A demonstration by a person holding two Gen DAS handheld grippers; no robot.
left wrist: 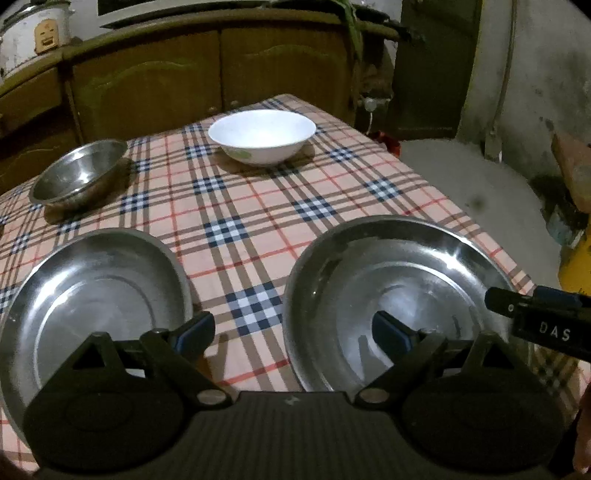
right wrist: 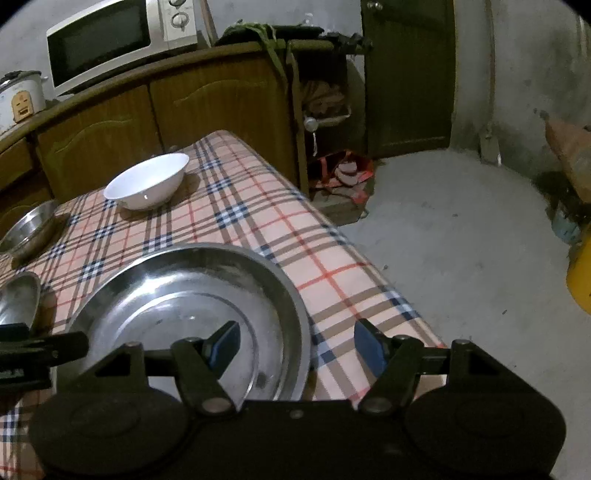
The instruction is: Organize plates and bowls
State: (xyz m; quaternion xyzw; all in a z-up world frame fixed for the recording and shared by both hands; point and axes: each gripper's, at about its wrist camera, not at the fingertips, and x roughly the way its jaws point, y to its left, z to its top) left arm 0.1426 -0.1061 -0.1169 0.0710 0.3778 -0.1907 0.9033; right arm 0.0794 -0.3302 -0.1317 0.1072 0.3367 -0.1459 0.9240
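Two steel plates lie on the checked tablecloth: a left plate (left wrist: 92, 295) and a right plate (left wrist: 399, 291). My left gripper (left wrist: 293, 332) is open and empty, hovering above the cloth between them. My right gripper (right wrist: 295, 345) is open and empty, straddling the right edge of the right plate (right wrist: 177, 295). A white bowl (left wrist: 262, 134) stands at the far side of the table and also shows in the right wrist view (right wrist: 147, 184). A steel bowl (left wrist: 79, 173) stands at the far left and also shows in the right wrist view (right wrist: 26, 229).
The table edge (right wrist: 369, 273) drops to a concrete floor on the right. Wooden cabinets (left wrist: 207, 81) stand behind the table, with a microwave (right wrist: 110, 40) and a rice cooker (left wrist: 33, 33) on top. A red bag (right wrist: 343, 173) lies on the floor.
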